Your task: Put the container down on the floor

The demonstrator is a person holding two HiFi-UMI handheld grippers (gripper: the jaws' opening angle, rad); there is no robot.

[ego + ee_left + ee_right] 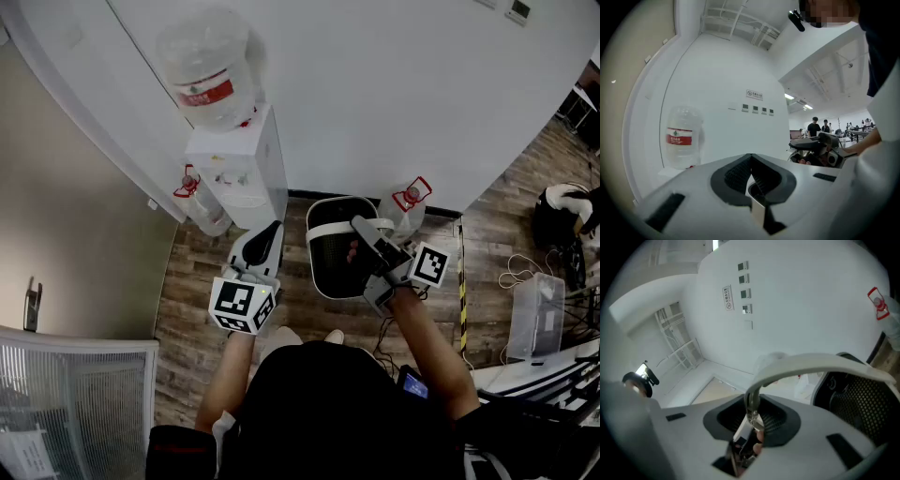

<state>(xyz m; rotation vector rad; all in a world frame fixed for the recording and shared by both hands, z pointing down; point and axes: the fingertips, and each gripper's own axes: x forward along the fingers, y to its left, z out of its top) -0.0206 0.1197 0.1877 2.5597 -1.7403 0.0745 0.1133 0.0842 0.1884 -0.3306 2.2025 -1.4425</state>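
1. Head view, nine o'clock: left gripper (pixel 261 242) beside the water dispenser (pixel 246 159), jaws pressed together, empty; no support if the load swings.
2. Centre: container (pixel 333 262) seemingly hanging above the floor (pixel 202 319) by its white handle (pixel 323 231); could tip on landing.
3. Three o'clock: right gripper (pixel 366 234), jaws pinching that handle; might slip, or bump the bottle (pixel 403 211) at one o'clock.

Head view: the right gripper (pixel 364 232) is covering the black mesh bin's (pixel 328 264) near-right rim, and together they are hiding part of the spare water bottle (pixel 405 211) behind. The person's torso (pixel 319 412) is blocking the floor at bottom centre. Right gripper view: the bin is running off the right edge. Left gripper view: the wall sign (pixel 754 94) and the bottle label (pixel 678 136) are showing print too small to read.
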